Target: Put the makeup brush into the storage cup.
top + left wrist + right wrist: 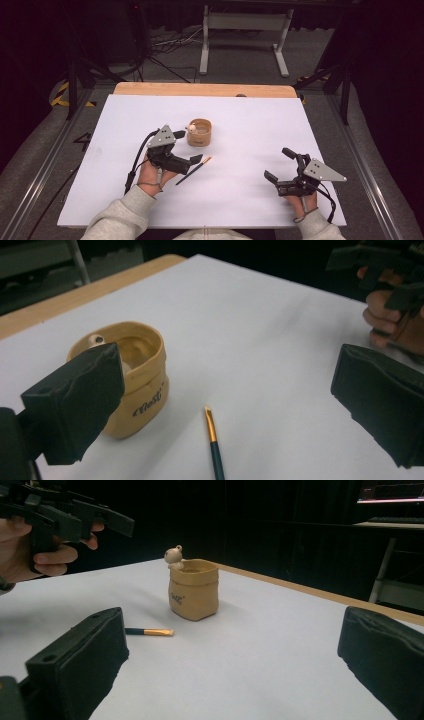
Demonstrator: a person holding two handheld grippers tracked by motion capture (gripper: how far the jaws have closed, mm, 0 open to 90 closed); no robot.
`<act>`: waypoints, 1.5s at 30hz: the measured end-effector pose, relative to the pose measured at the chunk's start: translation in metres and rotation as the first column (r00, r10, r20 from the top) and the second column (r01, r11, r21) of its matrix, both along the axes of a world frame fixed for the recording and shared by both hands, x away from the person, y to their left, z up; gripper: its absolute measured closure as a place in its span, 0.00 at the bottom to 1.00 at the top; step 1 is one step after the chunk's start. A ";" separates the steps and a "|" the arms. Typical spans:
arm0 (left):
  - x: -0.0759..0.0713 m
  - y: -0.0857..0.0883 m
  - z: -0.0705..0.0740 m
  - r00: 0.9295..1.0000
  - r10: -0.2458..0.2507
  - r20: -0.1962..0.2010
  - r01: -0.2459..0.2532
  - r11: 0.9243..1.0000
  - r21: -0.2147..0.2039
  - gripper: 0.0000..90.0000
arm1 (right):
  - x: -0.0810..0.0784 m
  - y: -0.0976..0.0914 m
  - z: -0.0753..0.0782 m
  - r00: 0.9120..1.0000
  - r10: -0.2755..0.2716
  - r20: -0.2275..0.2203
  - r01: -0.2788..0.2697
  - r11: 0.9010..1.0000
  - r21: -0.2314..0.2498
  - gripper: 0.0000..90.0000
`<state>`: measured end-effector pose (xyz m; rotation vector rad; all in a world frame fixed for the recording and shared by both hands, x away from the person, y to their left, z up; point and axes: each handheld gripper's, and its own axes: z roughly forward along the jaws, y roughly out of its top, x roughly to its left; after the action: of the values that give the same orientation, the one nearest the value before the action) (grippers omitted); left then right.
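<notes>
1. While both grippers hover over the white surface [250, 115], nothing is held by either.
2. Left gripper [186, 146]: jaws spread wide apart. It sits at the left of the high view, just beside the pot and over the near end of the brush.
3. Right gripper [280, 164]: jaws spread wide apart. It sits at the right of the high view, well apart from the brush and pot.
4. Paintbrush [194, 170]: lies flat on the surface, dark handle toward the person, gold ferrule and tip pointing away. In the left gripper view the paintbrush [214, 440] lies between the two jaws, untouched.
5. Tan pot [199, 132]: stands upright just beyond the brush tip, not touching it. A small bear figure [174, 556] sits on its rim.
</notes>
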<state>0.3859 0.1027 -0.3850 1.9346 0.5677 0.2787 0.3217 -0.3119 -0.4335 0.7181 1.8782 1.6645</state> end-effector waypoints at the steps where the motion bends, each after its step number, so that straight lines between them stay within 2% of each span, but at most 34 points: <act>1: 0.001 -0.002 0.001 1.000 -0.001 -0.011 0.002 1.000 0.024 0.02 | 0.000 0.000 0.000 1.000 0.000 0.000 0.000 1.000 -0.001 0.00; 3: 0.003 -0.005 0.003 1.000 -0.008 -0.020 0.009 0.998 0.067 0.02 | 0.000 0.000 0.000 1.000 0.000 0.004 0.000 1.000 -0.002 0.00; 7: 0.006 -0.010 0.006 0.998 -0.014 -0.063 0.021 0.993 0.118 0.02 | 0.001 0.000 0.000 1.000 -0.001 -0.006 0.001 1.000 -0.002 0.00; 9: 0.008 -0.012 0.008 0.997 -0.021 -0.075 0.033 0.988 0.151 0.02 | 0.001 0.000 0.000 1.000 -0.003 -0.008 0.003 1.000 0.000 0.00; 15: 0.014 -0.021 0.010 0.990 -0.050 -0.135 0.077 0.976 0.206 0.04 | 0.002 0.001 -0.001 1.000 -0.003 -0.012 0.003 1.000 -0.007 0.00; 23: 0.021 -0.033 0.010 0.981 -0.058 -0.184 0.111 0.948 0.297 0.03 | 0.003 0.001 -0.001 1.000 -0.002 -0.015 0.001 1.000 -0.007 0.00; 24: 0.022 -0.034 0.010 0.979 -0.060 -0.197 0.122 0.940 0.318 0.03 | 0.003 0.001 -0.001 1.000 -0.001 -0.016 0.001 1.000 -0.007 0.00; 26: 0.024 -0.037 0.009 0.976 -0.057 -0.210 0.128 0.931 0.341 0.03 | 0.003 0.001 -0.001 1.000 0.000 -0.019 0.000 1.000 -0.006 0.00; 29: 0.025 -0.041 0.009 0.971 -0.061 -0.231 0.149 0.909 0.388 0.03 | 0.003 0.001 -0.001 1.000 0.000 -0.017 0.000 1.000 -0.008 0.00; 31: 0.026 -0.044 0.009 0.967 -0.056 -0.250 0.158 0.899 0.409 0.03 | 0.003 0.001 -0.001 1.000 0.001 -0.017 -0.001 1.000 -0.007 0.00; 32: 0.027 -0.045 0.009 0.965 -0.051 -0.256 0.160 0.891 0.424 0.03 | 0.003 0.001 -0.001 1.000 0.001 -0.019 -0.001 1.000 -0.007 0.00; 35: 0.028 -0.049 0.008 0.963 -0.042 -0.266 0.163 0.877 0.451 0.03 | 0.003 0.001 -0.001 1.000 0.000 -0.020 0.000 1.000 -0.007 0.00; 38: 0.030 -0.053 0.008 0.960 -0.031 -0.279 0.169 0.857 0.487 0.03 | 0.003 0.001 -0.001 1.000 0.000 -0.021 0.000 1.000 -0.007 0.00; 40: 0.030 -0.055 0.008 0.958 -0.025 -0.287 0.173 0.846 0.504 0.04 | 0.004 0.001 -0.001 1.000 0.001 -0.021 -0.001 1.000 -0.007 0.00; 43: 0.030 -0.059 0.006 0.956 -0.021 -0.293 0.182 0.824 0.536 0.04 | 0.003 0.001 -0.001 1.000 -0.001 -0.023 0.001 1.000 -0.007 0.00; 45: 0.030 -0.060 0.004 0.952 -0.017 -0.305 0.190 0.815 0.548 0.04 | 0.004 0.001 -0.001 1.000 -0.002 -0.022 0.002 1.000 -0.005 0.00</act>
<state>0.4164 0.0424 -0.3806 2.6169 0.6069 0.0971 0.3253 -0.3113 -0.4349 0.7388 1.8956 1.6565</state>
